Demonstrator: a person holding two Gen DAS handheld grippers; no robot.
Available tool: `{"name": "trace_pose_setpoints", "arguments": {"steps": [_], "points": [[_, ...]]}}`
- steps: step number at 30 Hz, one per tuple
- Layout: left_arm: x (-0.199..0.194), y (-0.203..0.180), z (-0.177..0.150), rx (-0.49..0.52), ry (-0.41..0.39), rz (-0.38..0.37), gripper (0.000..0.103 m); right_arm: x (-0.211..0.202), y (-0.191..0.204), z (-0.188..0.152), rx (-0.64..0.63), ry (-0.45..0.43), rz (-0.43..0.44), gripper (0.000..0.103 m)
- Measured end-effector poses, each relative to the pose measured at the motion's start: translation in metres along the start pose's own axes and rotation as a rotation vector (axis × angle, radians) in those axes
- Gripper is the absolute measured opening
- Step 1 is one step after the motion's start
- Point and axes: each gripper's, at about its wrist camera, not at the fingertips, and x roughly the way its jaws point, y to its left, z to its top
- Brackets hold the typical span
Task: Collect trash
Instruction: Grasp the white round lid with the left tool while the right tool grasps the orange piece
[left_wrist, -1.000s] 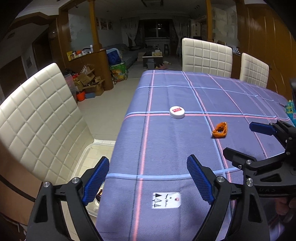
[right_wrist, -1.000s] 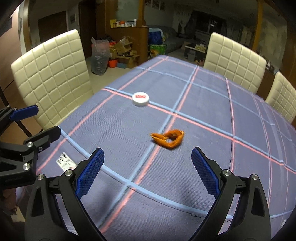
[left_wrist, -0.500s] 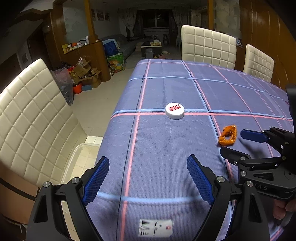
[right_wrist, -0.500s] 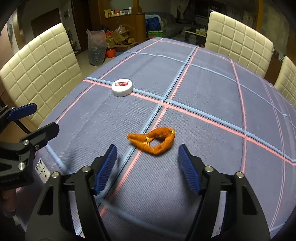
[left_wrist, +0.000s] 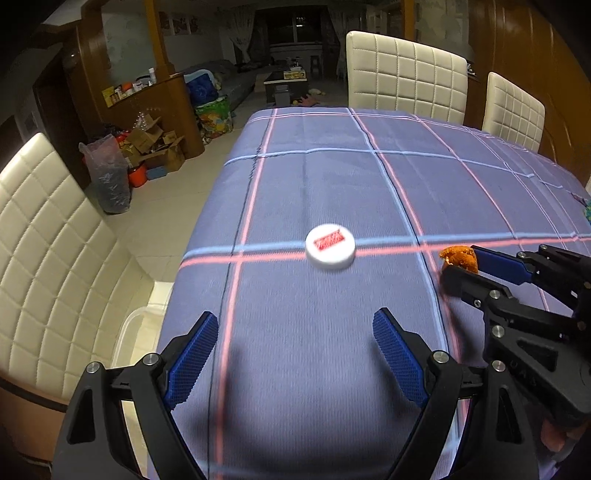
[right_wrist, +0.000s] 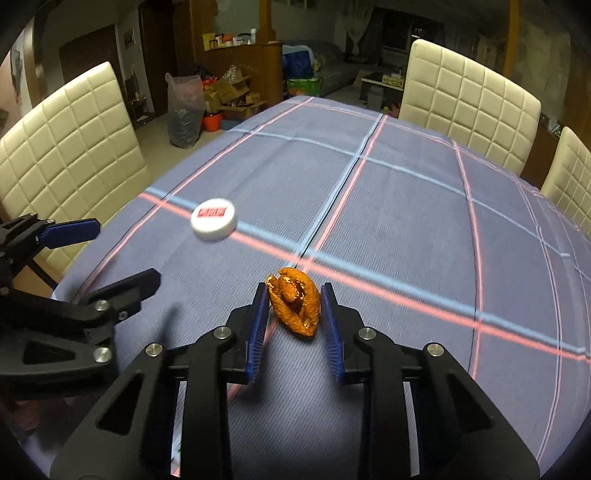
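Since a second ago, both claws have slid forward over the tablecloth (left_wrist: 314, 369), and my right claw (right_wrist: 293, 306) has gone from wide open to pinched in on the orange peel (right_wrist: 295, 306). Its blue pads (right_wrist: 258, 325) now sit tight against either side of the peel, which has folded up from a flat ring into a narrow upright curl between them. I'd call that a grip, though a light one.

Left claw (left_wrist: 295, 354) hangs open with nothing between its fingers; the white bottle cap (left_wrist: 330, 246) lies on the cloth ahead of it, well short of the pads.

Judging by how easily the peel buckled, it is dry, light and soft, with little stiffness to push back. It should lift with no effort, but a brittle edge could crumble or a loose fold could slip out, so I want to hold it across the thick middle of the curl, as I do now, not at its tips.

The cap looks rigid, smooth and low. I'd take it across its rim, pads down close to the cloth, or it may skid away.
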Motion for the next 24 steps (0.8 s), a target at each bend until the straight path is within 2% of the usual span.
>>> {"name": "trace_pose_setpoints", "arguments": {"steps": [9, 17, 18, 19, 20, 21, 24], "points": [[0.038, -0.012, 0.031, 0.036, 0.028, -0.022, 0.084, 0.012, -0.022, 0.023, 0.025, -0.026, -0.025, 0.029], [0.052, -0.005, 0.042, -0.007, 0.023, -0.048, 0.083, 0.02, -0.034, 0.029, 0.059, -0.019, -0.021, 0.029], [0.051, -0.005, 0.041, -0.006, 0.02, -0.047, 0.074, 0.02, -0.034, 0.028, 0.06, -0.017, -0.021, 0.029], [0.051, -0.004, 0.039, -0.004, 0.025, -0.05, 0.055, 0.021, -0.033, 0.028, 0.062, -0.015, -0.021, 0.029], [0.051, -0.004, 0.038, -0.005, 0.03, -0.06, 0.051, 0.021, -0.033, 0.027, 0.062, -0.014, -0.02, 0.029], [0.047, -0.003, 0.037, -0.006, 0.029, -0.073, 0.039, 0.02, -0.032, 0.027, 0.062, -0.013, -0.018, 0.029], [0.039, -0.003, 0.035, -0.007, 0.02, -0.097, 0.039, 0.017, -0.028, 0.026, 0.054, -0.014, -0.014, 0.029]]}}
